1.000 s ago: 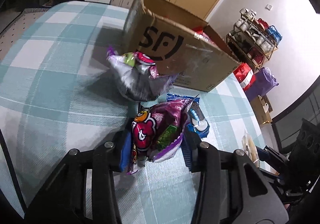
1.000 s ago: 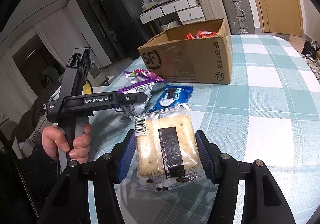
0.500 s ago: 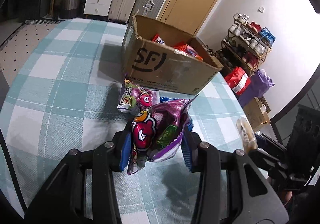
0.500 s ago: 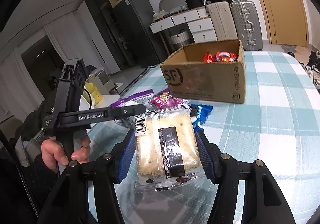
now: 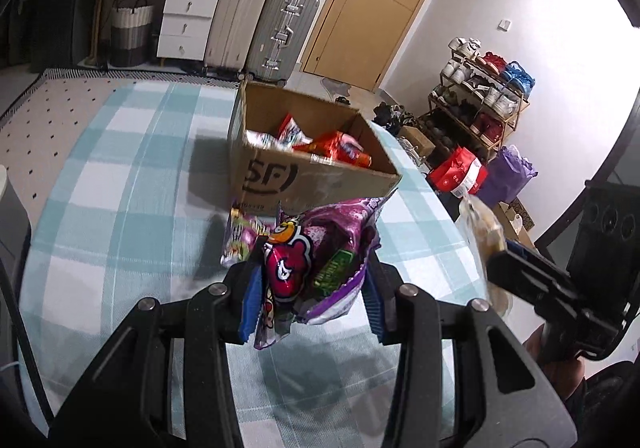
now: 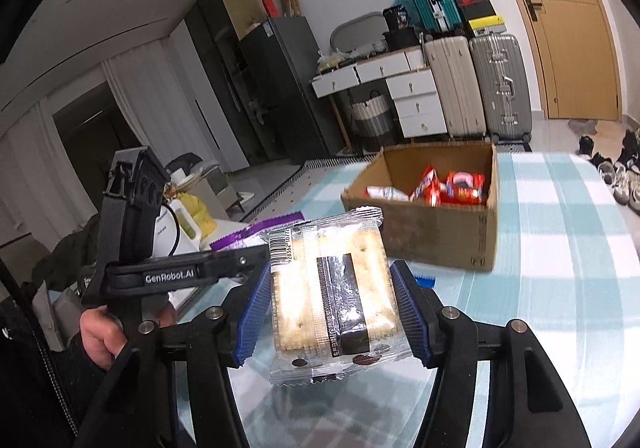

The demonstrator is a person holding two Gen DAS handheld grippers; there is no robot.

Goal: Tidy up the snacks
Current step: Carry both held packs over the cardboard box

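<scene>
My left gripper [image 5: 310, 282] is shut on a purple candy bag [image 5: 320, 256], held above the checked tablecloth [image 5: 120, 184]. My right gripper [image 6: 328, 308] is shut on a clear cracker packet [image 6: 332, 296], also lifted off the table. An open cardboard box [image 5: 304, 172] stands ahead of both, with red and white snack packs inside [image 6: 448, 184]. A second purple bag [image 5: 244, 236] lies on the cloth just before the box. The left gripper's body [image 6: 172, 272] shows at the left of the right wrist view, gripped by a hand [image 6: 100, 332].
A blue snack pack [image 6: 424, 280] peeks out on the cloth beside the right fingers. Suitcases [image 5: 276, 16], white drawers [image 5: 176, 20] and a door [image 5: 372, 8] stand behind the table. A shoe rack [image 5: 480, 104] and bags [image 5: 460, 172] lie to the right.
Both grippers have risen with their snacks, so the box's inside now shows. The loose purple bag and blue pack on the cloth have dropped lower in view, partly hidden behind the held snacks.
</scene>
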